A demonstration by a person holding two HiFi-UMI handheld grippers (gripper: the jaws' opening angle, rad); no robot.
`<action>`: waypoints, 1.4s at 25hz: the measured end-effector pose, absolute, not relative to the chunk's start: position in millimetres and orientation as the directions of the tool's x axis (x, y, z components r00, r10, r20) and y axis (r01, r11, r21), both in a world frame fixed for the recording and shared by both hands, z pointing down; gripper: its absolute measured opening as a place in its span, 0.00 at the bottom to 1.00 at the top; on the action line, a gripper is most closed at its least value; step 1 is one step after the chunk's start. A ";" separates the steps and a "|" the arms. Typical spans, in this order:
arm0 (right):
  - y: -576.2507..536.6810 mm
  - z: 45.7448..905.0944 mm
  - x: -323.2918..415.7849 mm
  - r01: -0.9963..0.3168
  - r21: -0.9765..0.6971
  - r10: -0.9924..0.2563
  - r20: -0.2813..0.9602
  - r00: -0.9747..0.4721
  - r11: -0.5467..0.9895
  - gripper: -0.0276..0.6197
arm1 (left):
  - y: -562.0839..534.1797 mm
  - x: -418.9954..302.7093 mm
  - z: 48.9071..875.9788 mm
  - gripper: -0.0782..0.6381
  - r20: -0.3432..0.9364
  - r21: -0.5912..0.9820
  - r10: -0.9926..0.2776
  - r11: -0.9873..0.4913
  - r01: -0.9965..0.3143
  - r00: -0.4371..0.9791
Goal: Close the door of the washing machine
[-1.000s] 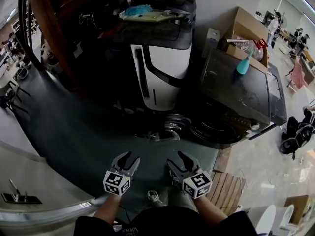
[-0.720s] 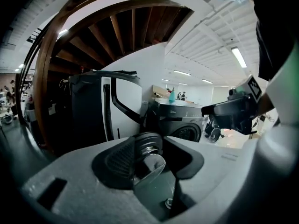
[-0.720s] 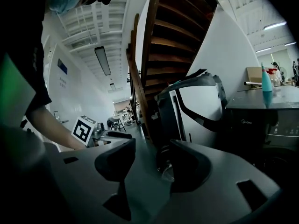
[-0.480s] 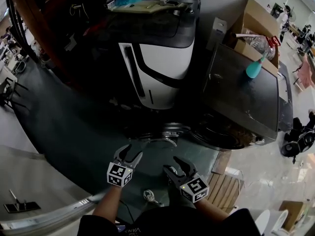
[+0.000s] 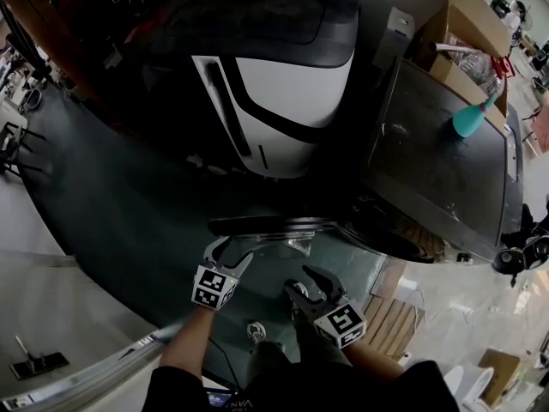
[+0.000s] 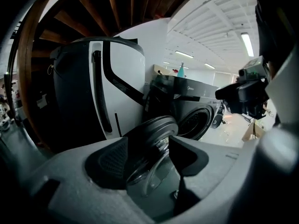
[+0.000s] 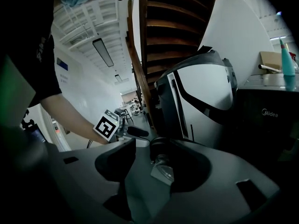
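The dark front-loading washing machine [image 5: 446, 153] stands at the right, its round drum opening [image 6: 196, 121] uncovered. Its round glass door [image 5: 274, 230] hangs swung out to the left over the dark floor. My left gripper [image 5: 230, 251] is just short of the door's rim, and its jaws are opening. In the left gripper view the door [image 6: 156, 129] shows between them, but the pads do not press on it. My right gripper [image 5: 300, 280] is open, a little right of the left one and just short of the door. The door's edge [image 7: 161, 148] shows between its jaws.
A tall white-and-black appliance [image 5: 283, 118] stands left of the washer. A teal bottle [image 5: 470, 120] and cardboard boxes [image 5: 467, 24] sit on and behind the washer. A wooden pallet [image 5: 390, 316] lies at the right, and a small cable coil [image 5: 256, 331] lies by the person's feet.
Both grippers have moved forward and down toward the open door. The left gripper's jaws stand wider than before. The head camera has dropped closer to the machine.
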State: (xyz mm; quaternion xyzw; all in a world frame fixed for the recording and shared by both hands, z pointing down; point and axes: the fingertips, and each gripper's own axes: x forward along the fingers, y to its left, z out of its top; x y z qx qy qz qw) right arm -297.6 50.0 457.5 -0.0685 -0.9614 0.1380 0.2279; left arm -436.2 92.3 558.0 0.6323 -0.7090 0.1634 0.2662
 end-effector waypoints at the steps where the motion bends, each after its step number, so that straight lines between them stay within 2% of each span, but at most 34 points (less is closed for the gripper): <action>1: 48.2 460.1 -298.9 0.075 -0.299 0.202 0.422 -0.884 0.951 0.36 | 89.1 -439.4 563.5 0.49 0.593 0.103 -0.804 0.143 -0.984 -0.054; 15: 42.4 496.3 -284.1 0.074 -0.322 0.222 0.453 -0.863 0.944 0.36 | 55.5 -483.8 619.7 0.61 0.728 -0.005 -0.686 -0.029 -1.000 0.016; 22: 41.2 508.5 -260.0 -0.016 -0.347 0.162 0.479 -0.863 0.938 0.36 | 59.1 -476.5 649.1 0.63 0.794 0.031 -0.597 -0.151 -0.988 0.116; 29: 42.5 517.6 -231.7 -0.120 -0.348 0.077 0.502 -0.861 0.930 0.36 | 61.6 -468.0 643.0 0.63 0.799 0.038 -0.587 -0.167 -0.985 0.130; 35: 43.9 514.6 -209.0 -0.247 -0.334 -0.060 0.484 -0.873 0.910 0.36 | 80.3 -442.7 641.6 0.60 0.781 0.053 -0.605 -0.182 -0.982 0.154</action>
